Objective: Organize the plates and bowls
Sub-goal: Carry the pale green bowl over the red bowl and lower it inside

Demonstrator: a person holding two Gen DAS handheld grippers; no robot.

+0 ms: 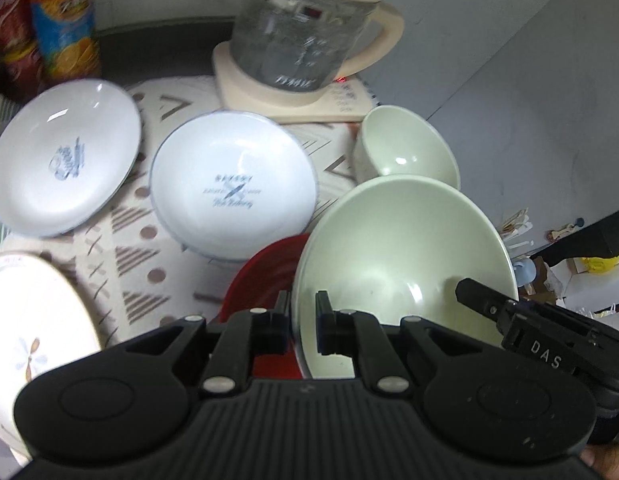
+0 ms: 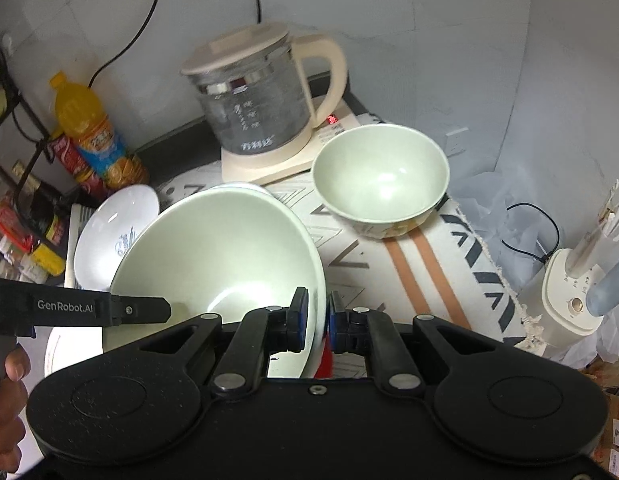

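A large pale green bowl [image 1: 405, 248] is held tilted above the table by both grippers. My left gripper [image 1: 302, 306] is shut on its left rim. My right gripper [image 2: 318, 308] is shut on its right rim, and the bowl also shows in the right wrist view [image 2: 221, 248]. A red bowl [image 1: 265, 272] lies under it. A small green bowl [image 1: 409, 148] [image 2: 379, 176] stands at the back right. Two white printed plates [image 1: 61, 160] [image 1: 233, 184] lie on the patterned cloth [image 1: 129, 272]. A floral plate [image 1: 33, 320] lies at the near left.
A glass kettle [image 1: 305, 28] [image 2: 253, 100] on a beige base stands at the back. An orange drink bottle [image 1: 63, 20] [image 2: 93, 132] and red cans stand at the back left. The table's right edge [image 2: 489, 264] drops to a white appliance [image 2: 573, 300].
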